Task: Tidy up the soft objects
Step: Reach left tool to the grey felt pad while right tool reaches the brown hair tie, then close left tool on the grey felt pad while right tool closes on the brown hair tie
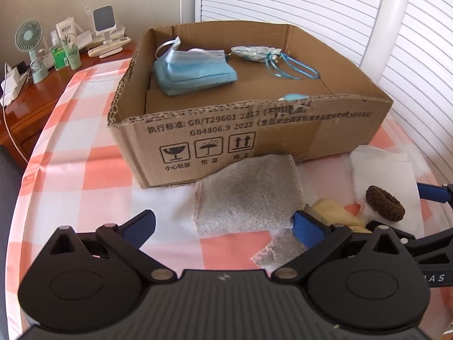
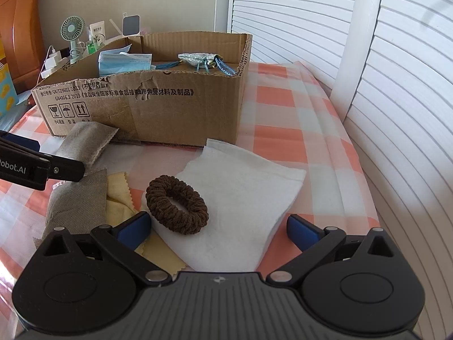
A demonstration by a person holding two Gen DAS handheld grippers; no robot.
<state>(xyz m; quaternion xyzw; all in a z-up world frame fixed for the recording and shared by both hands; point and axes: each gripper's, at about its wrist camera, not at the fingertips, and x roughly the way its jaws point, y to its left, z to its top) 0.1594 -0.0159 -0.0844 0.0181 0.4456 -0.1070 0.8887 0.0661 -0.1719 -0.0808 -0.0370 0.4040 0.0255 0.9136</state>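
Observation:
An open cardboard box [image 1: 198, 141] [image 2: 170, 107] holds a blue face mask [image 1: 195, 70] [image 2: 124, 62] and a small silvery pouch [image 1: 254, 53] [image 2: 198, 58] with blue cords. In front of it lie a grey cloth [image 1: 246, 195] [image 2: 82, 138], a yellow cloth [image 1: 334, 212] [image 2: 119, 198], a white cloth [image 1: 382, 175] [image 2: 243, 192] and, on the white one, a brown scrunchie [image 1: 385, 202] [image 2: 177, 199]. My left gripper [image 1: 223, 226] is open just before the grey cloth. My right gripper [image 2: 218, 228] is open, its fingers either side of the scrunchie's near edge.
The pink-checked tablecloth [image 1: 85, 170] [image 2: 283, 107] covers the table. A wooden side table [image 1: 34, 96] at the back left carries a small green fan [image 1: 29, 42] [image 2: 72, 32], bottles and chargers. White louvred doors [image 2: 396, 85] stand behind and to the right.

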